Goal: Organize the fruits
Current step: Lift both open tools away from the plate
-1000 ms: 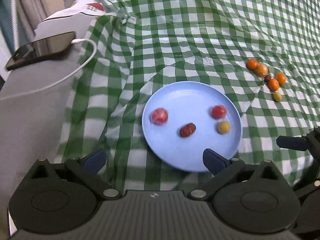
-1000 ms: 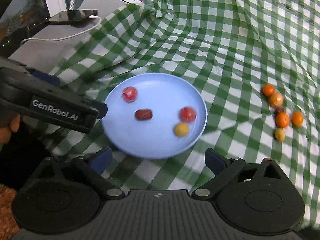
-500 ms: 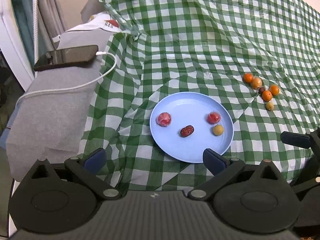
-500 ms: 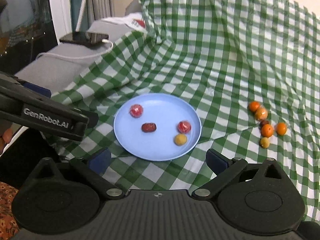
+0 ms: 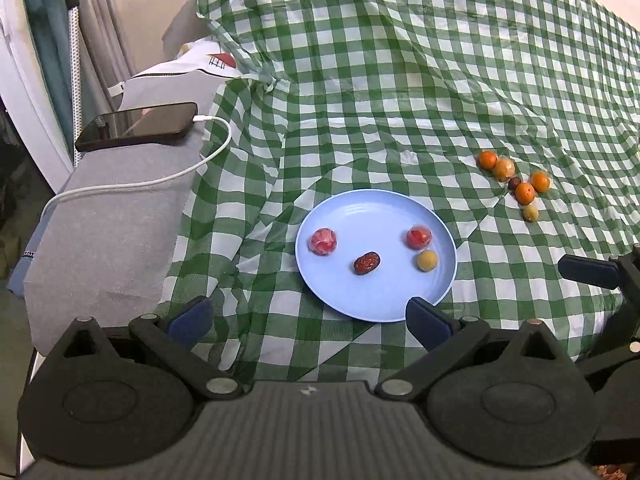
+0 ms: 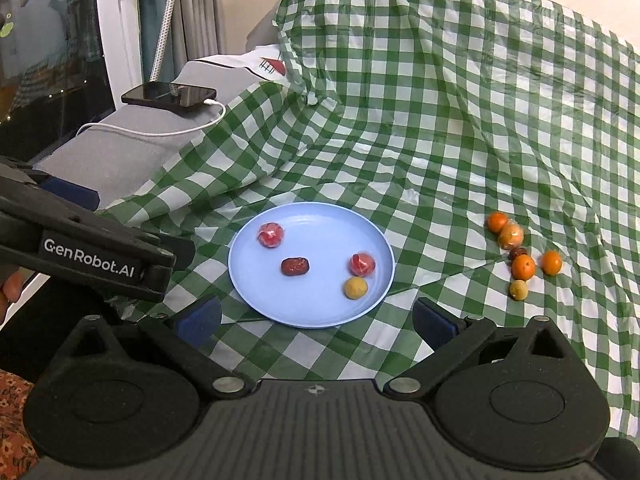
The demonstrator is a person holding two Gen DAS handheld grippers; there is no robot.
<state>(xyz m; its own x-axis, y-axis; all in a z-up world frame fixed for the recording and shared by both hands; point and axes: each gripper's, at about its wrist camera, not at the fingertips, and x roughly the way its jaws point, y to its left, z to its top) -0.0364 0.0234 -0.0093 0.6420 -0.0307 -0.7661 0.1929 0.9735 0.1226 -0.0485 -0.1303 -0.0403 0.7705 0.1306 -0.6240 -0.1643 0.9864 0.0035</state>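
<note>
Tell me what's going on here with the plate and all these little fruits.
A person holds a two-finger gripper in each hand above a green checked cloth, sorting fruit. The left gripper and right gripper are both open and empty. Four pieces already sit on the blue plate: two red, one dark red date-like piece, one yellow. A cluster of loose fruits, mostly orange, lies on the cloth to the plate's right.

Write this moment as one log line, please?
plate: four fruits | cloth: six fruits loose | left gripper: open, empty | right gripper: open, empty | both short of plate
</note>
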